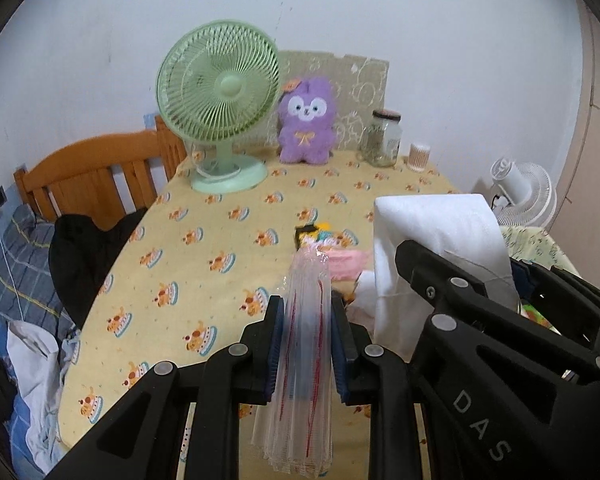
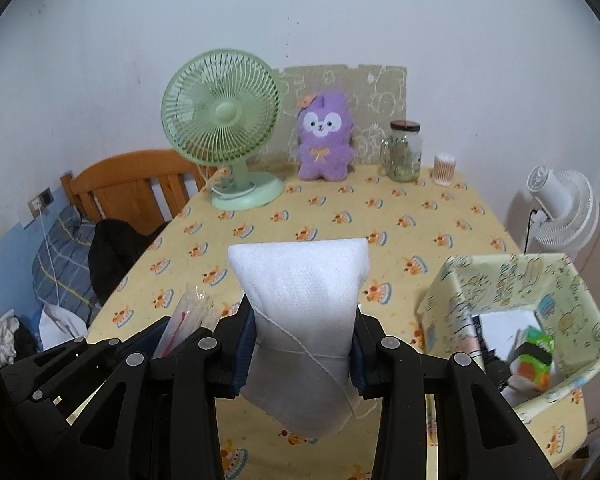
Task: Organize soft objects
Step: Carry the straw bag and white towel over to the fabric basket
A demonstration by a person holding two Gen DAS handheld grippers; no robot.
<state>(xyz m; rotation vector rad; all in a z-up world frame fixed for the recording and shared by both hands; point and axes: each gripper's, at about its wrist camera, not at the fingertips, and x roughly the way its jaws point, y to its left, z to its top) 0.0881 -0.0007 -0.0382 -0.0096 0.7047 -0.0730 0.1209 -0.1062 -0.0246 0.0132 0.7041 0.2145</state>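
Observation:
My left gripper (image 1: 307,344) is shut on a clear foam net sleeve with red streaks (image 1: 306,320), held above the table. My right gripper (image 2: 300,352) is shut on a folded white foam sheet (image 2: 300,292) with a thin thread across it. The white sheet (image 1: 432,240) also shows in the left wrist view, just right of the left gripper. The net sleeve (image 2: 188,316) peeks up at the left in the right wrist view. A purple plush toy (image 2: 324,140) sits upright at the table's far edge. A patterned box (image 2: 540,280) holding a green and orange soft toy (image 2: 534,356) stands at the right.
A green desk fan (image 2: 224,128), a glass jar (image 2: 404,152) and a small cotton-swab tub (image 2: 444,168) stand at the back of the yellow tablecloth (image 2: 340,216). Small pink and yellow items (image 1: 340,248) lie on the cloth. A wooden bed headboard (image 1: 100,176) and bedding lie left, a white fan (image 2: 560,208) right.

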